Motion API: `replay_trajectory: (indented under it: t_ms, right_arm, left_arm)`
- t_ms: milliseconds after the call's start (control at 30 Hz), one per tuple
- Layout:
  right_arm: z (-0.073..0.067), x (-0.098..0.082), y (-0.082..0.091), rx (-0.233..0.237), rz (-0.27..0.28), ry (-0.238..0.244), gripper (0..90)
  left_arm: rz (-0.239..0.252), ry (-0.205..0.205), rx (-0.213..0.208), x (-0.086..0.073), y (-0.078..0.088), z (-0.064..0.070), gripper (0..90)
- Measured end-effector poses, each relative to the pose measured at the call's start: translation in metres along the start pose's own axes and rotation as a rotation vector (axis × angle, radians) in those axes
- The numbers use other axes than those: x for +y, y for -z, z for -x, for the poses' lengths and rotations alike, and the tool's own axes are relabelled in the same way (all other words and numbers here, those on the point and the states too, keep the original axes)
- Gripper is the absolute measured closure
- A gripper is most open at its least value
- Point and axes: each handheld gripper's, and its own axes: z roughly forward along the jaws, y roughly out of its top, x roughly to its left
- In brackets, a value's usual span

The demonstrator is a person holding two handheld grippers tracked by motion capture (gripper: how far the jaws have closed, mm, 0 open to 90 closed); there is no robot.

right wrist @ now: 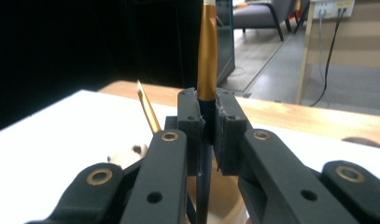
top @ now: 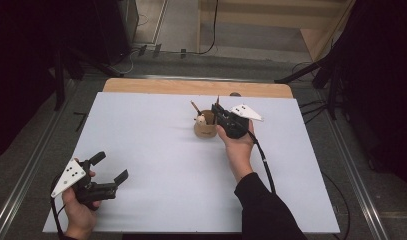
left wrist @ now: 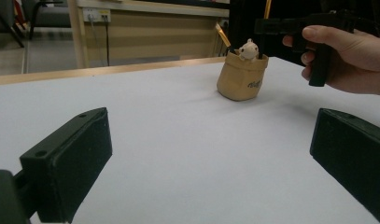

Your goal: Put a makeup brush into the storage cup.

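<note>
right gripper (right wrist: 207, 135) is clamping an upright pen (right wrist: 207, 56) over the pouch (top: 205, 128) | pen's long axis is standing vertical | left gripper (top: 107, 171) is waiting well apart, jaws spread

- A white table top (top: 156, 200) covers the middle of the high view.
- A light wooden strip (top: 191, 87) runs along its upper edge.
- Grey floor (top: 36, 165) lies to the left and right, with a metal rail (top: 21, 200) slanting through the lower left corner.
- Black stand legs (top: 301, 75) reach in from the upper right.
- A black cable (top: 213, 30) hangs at top centre.
- A wooden panel (left wrist: 155, 37) spans the top of the left gripper view, with wall sockets (left wrist: 96, 16) at upper left.
- A grey chair (right wrist: 262, 14) stands at the top of the right gripper view.
</note>
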Motion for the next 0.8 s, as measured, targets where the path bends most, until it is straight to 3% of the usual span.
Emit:
replay_trajectory:
  t_ms: [267,400,700,800]
  right_arm:
    - [0.004,-0.004,-0.002,0.007,-0.034,0.003,81.1]
    - [0.008,0.0,0.003,-0.007,-0.033,0.027,60.0]
    - [0.01,0.009,0.025,0.03,-0.101,-0.029,26.5]
    - [0.011,0.007,0.032,0.06,-0.106,-0.022,15.9]
  left_arm:
    - [-0.003,0.003,-0.013,0.0,-0.001,0.0,0.0]
    - [-0.006,0.001,-0.022,0.0,-0.002,0.001,0.0]
    - [-0.011,-0.001,-0.024,-0.001,-0.003,0.001,0.0]
    - [-0.012,0.0,-0.024,-0.001,-0.003,0.001,0.0]
